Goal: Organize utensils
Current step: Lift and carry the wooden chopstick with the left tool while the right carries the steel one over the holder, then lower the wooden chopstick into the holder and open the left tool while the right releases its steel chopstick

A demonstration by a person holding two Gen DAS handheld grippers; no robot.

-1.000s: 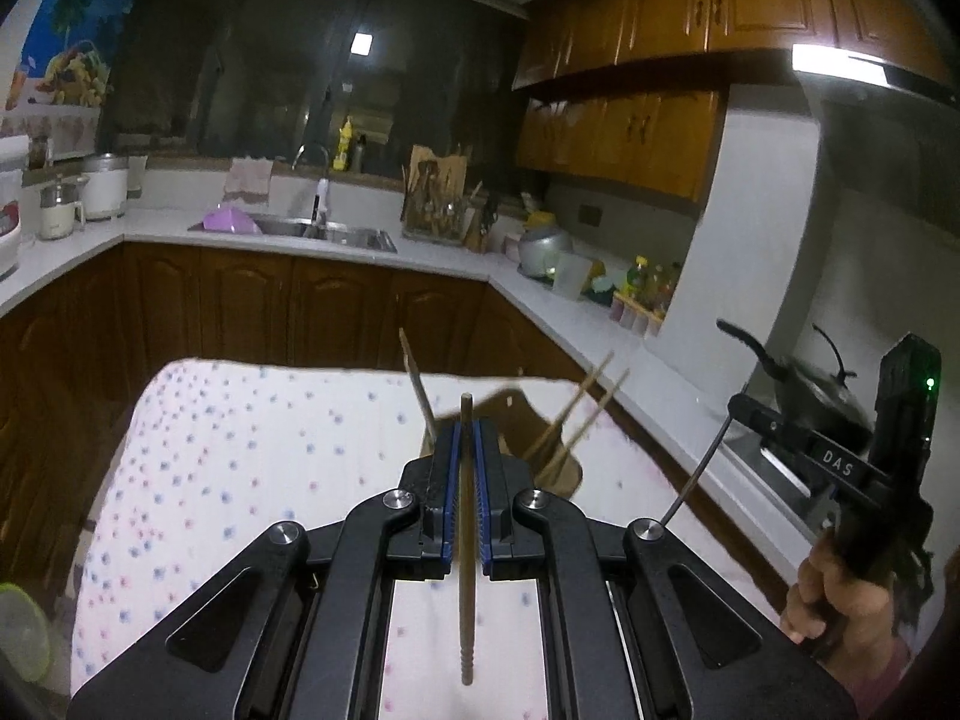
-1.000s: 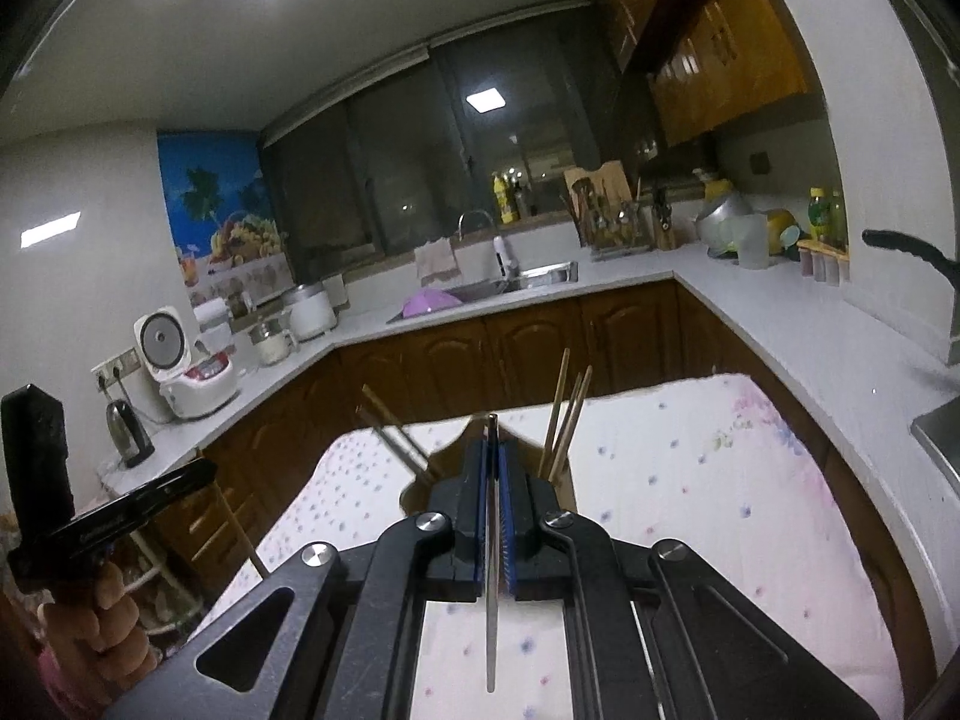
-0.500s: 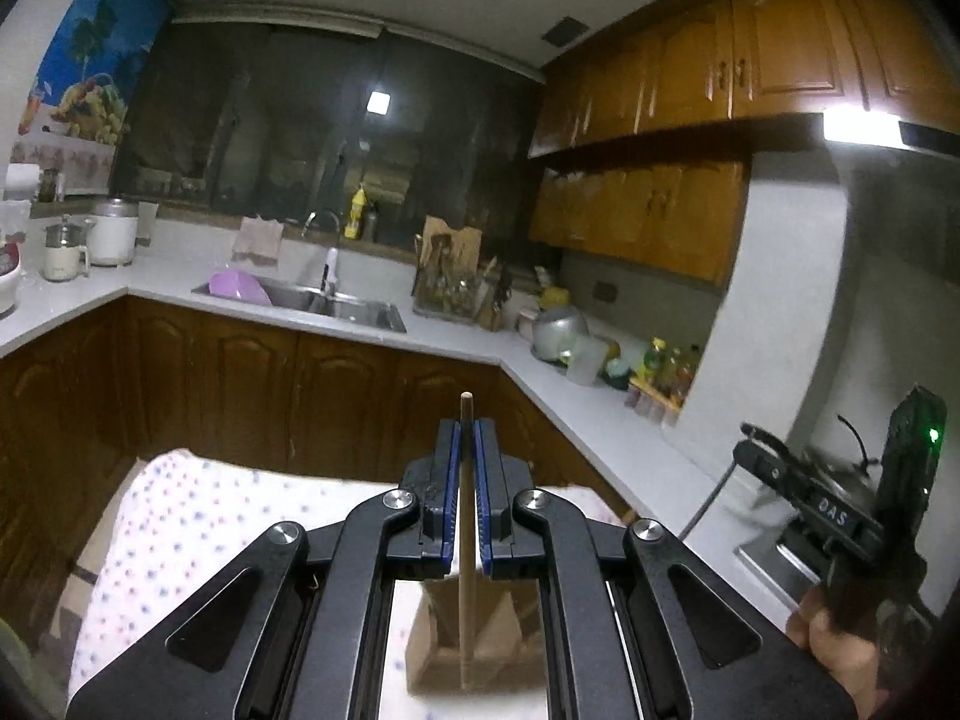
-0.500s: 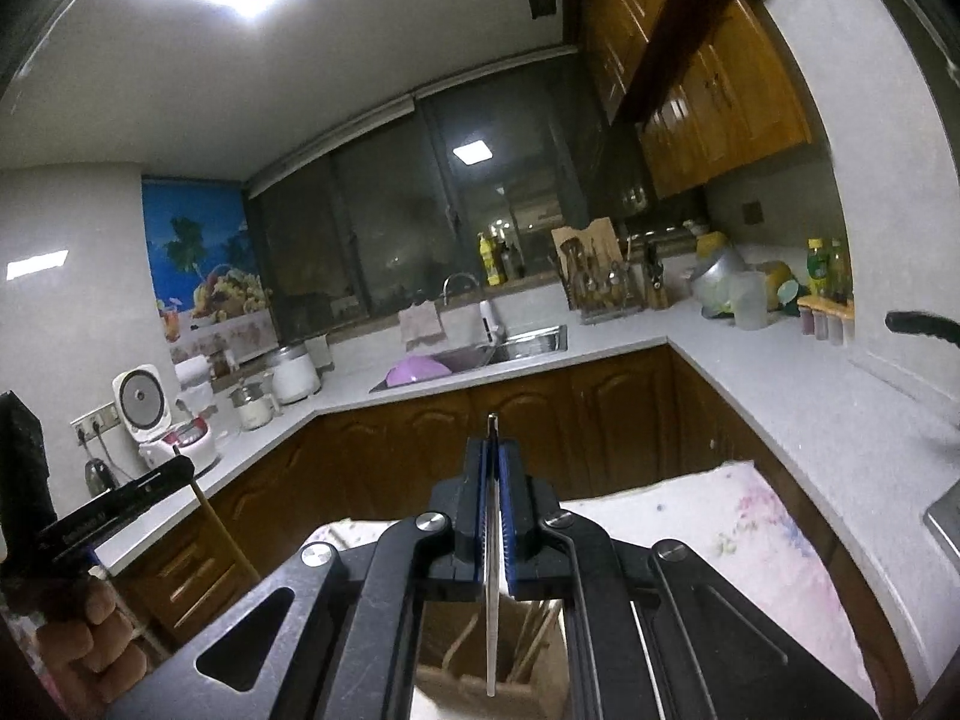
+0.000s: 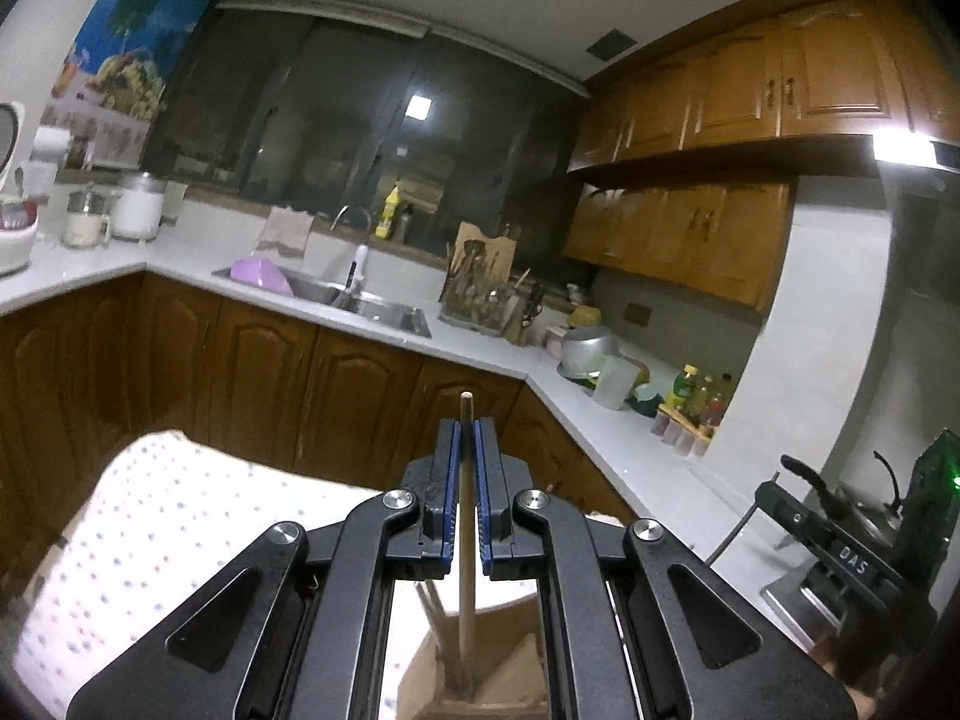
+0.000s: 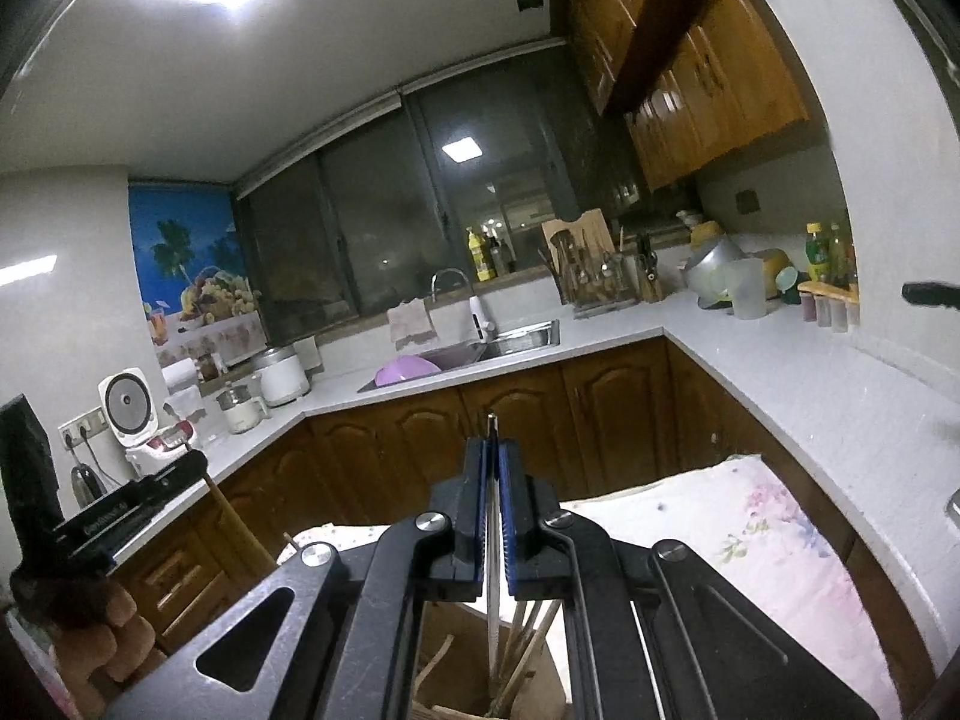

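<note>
My left gripper (image 5: 466,429) is shut on a wooden chopstick (image 5: 465,546) that stands upright, its lower end reaching into a wooden utensil holder (image 5: 480,678) right below. My right gripper (image 6: 493,447) is shut on a thin metal chopstick (image 6: 493,588), also upright, with its lower end inside the same holder (image 6: 474,660), among several wooden utensils. The right gripper (image 5: 852,552) shows at the right edge of the left wrist view. In the right wrist view the left gripper (image 6: 114,516) sits at the left edge with a hand under it.
The holder stands on a table under a dotted white cloth (image 5: 150,528). Beyond it an L-shaped counter carries a sink (image 5: 336,294), a drying rack (image 5: 480,288), bottles (image 5: 696,402) and a rice cooker (image 6: 135,414). A pan handle (image 6: 930,294) juts in at right.
Both grippers have moved forward over the holder, which slid from ahead of the fingers to beneath them. Each chopstick's lower end now reaches into the holder.
</note>
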